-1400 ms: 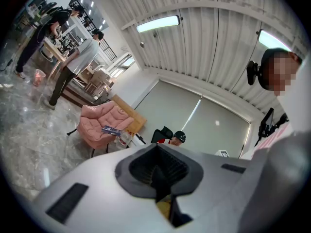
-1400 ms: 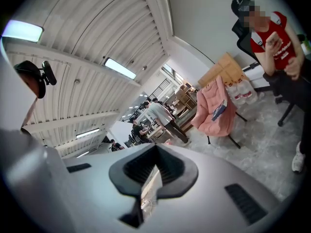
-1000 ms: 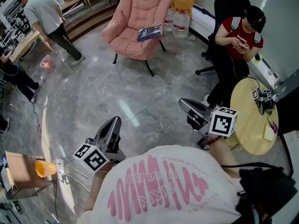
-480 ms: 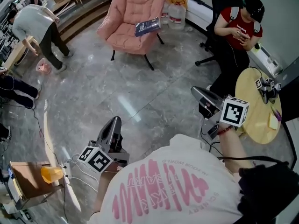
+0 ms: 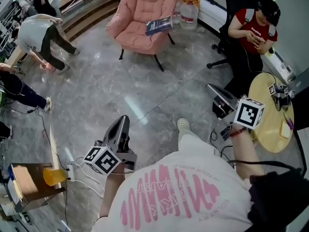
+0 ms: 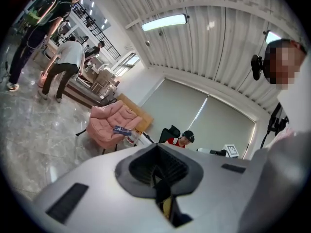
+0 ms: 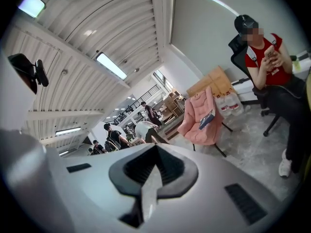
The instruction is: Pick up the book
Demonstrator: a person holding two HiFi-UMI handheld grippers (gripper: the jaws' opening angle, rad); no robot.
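Observation:
A dark blue book (image 5: pixel 159 25) lies on the seat of a pink armchair (image 5: pixel 145 16) at the far side of the room; it also shows small in the left gripper view (image 6: pixel 122 129) and the right gripper view (image 7: pixel 208 118). My left gripper (image 5: pixel 121 124) is held low at the bottom left, shut and empty, pointing toward the chair. My right gripper (image 5: pixel 214 91) is at the right, also shut with nothing in it. Both are far from the book, with grey floor between.
A seated person in a red top (image 5: pixel 253 30) occupies a black office chair at the right. A round wooden table (image 5: pixel 270 124) stands beside my right hand. A person bends over (image 5: pixel 41 30) at the far left. Water jugs (image 5: pixel 189 12) stand behind the armchair. Cables and a cardboard box (image 5: pixel 26 180) lie lower left.
I have moved forward: the armchair and book sit a little higher and nearer the top of the head view, and a shoe now shows between the grippers. Both grippers stay shut.

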